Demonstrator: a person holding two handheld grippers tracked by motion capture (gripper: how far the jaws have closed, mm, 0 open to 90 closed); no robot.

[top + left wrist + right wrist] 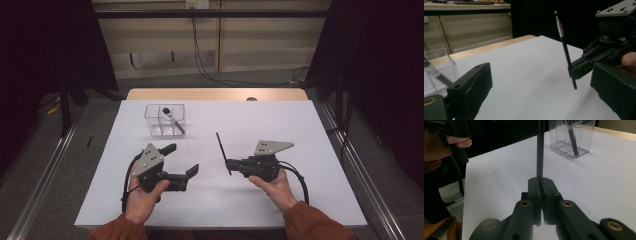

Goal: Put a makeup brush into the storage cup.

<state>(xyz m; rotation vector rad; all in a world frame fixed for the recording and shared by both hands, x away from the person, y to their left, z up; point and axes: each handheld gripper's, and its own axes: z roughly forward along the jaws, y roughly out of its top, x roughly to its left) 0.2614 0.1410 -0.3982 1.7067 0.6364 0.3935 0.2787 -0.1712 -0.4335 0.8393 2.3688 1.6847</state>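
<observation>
The right tool [231, 163] is closed tight on one thin black pen [222, 150], gripping it near its low end. The pen stands up out of the jaws, so its long line runs from the tool up and toward the far side of the white surface [280, 125]. In the left gripper view the pen [565, 50] has a white band near its top.

The left tool [182, 159] is open and holds nothing. Its two jaws stand wide apart, near the left side of the surface.

A clear box [165, 120] sits far and to the left of the pen. It is well apart from the pen and closer to the left tool. One dark pen [172, 120] already leans inside it.

So there are two pens, one box and two tools. To get to the box, the held pen would likely have to go left and far.
</observation>
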